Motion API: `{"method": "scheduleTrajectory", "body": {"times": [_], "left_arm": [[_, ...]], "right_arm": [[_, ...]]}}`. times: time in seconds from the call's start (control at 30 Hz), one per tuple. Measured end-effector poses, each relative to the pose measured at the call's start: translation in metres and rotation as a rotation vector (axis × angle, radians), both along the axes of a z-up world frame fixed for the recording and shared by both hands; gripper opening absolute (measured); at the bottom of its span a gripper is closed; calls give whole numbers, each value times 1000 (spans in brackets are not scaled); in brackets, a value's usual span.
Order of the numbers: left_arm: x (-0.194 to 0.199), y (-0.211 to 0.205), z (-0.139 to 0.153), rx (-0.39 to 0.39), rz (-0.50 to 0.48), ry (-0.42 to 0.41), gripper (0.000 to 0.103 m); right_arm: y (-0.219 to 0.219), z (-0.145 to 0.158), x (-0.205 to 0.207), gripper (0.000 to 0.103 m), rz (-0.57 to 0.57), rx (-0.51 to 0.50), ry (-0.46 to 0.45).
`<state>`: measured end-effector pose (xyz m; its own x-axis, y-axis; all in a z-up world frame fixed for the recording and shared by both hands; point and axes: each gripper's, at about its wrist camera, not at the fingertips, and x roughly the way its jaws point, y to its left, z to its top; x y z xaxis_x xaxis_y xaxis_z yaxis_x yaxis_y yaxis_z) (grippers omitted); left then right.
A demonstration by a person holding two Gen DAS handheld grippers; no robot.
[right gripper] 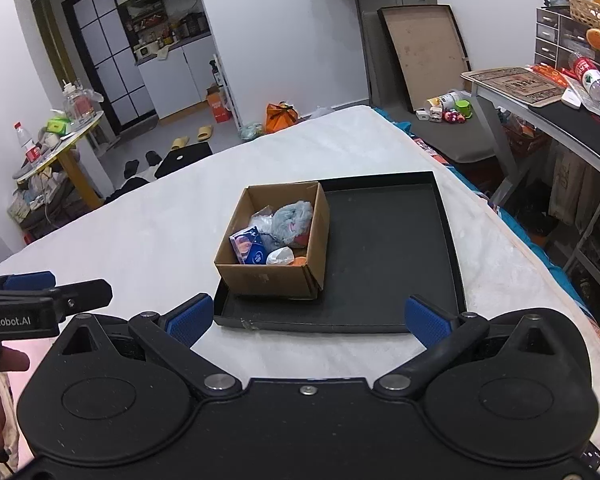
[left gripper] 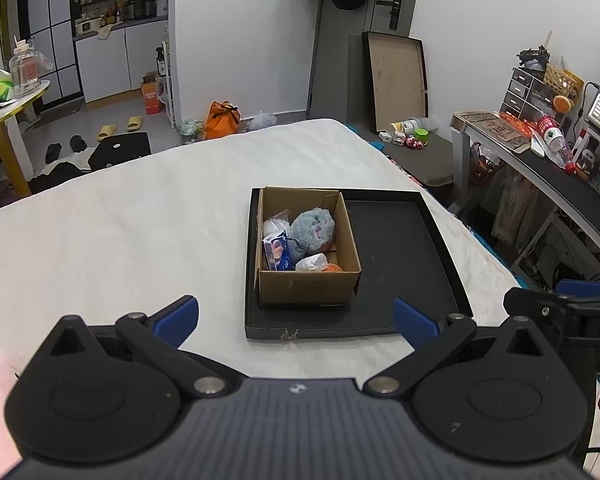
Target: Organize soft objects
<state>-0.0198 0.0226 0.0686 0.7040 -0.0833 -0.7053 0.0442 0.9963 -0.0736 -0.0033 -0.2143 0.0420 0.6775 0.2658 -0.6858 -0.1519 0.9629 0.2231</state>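
Observation:
A brown cardboard box (left gripper: 308,284) (right gripper: 266,278) stands in the left part of a shallow black tray (left gripper: 400,264) (right gripper: 388,248) on a white bed. Inside lie a grey-blue plush toy (left gripper: 313,229) (right gripper: 292,220), a blue tissue pack (left gripper: 277,251) (right gripper: 247,247), a white plastic-wrapped item (left gripper: 312,263) (right gripper: 280,257) and something orange (left gripper: 333,267) (right gripper: 299,261). My left gripper (left gripper: 296,320) is open and empty, held above the bed in front of the tray. My right gripper (right gripper: 307,318) is open and empty, just before the tray's near edge.
The white bed cover (left gripper: 120,240) (right gripper: 140,232) spreads left of the tray. A desk with clutter (left gripper: 540,148) (right gripper: 540,92) stands to the right. A yellow-legged table (left gripper: 8,108) (right gripper: 60,144), slippers and bags sit on the floor beyond the bed.

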Motion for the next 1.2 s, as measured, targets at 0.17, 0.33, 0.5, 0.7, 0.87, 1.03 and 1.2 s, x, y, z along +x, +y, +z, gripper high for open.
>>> {"method": "scheduleTrajectory", "body": {"times": [0.17, 0.33, 0.5, 0.7, 0.87, 1.03, 1.2], "left_arm": [[1, -2, 0, 15, -7, -2, 103], [2, -4, -1, 21, -16, -1, 103], [2, -4, -1, 34, -11, -3, 103], [2, -3, -2, 41, -4, -3, 103], [2, -2, -2, 44, -6, -5, 103], [3, -3, -3, 46, -10, -3, 103], [1, -3, -4, 52, -8, -17, 103]], "right_arm": [[1, -1, 1, 103, 0, -3, 4], [1, -4, 3, 103, 6, -20, 13], [-1, -6, 4, 103, 2, -17, 19], [-1, -7, 4, 103, 3, -18, 21], [1, -8, 5, 103, 8, -20, 23], [1, -8, 5, 103, 11, -16, 22], [0, -10, 6, 103, 11, -14, 27]]}}
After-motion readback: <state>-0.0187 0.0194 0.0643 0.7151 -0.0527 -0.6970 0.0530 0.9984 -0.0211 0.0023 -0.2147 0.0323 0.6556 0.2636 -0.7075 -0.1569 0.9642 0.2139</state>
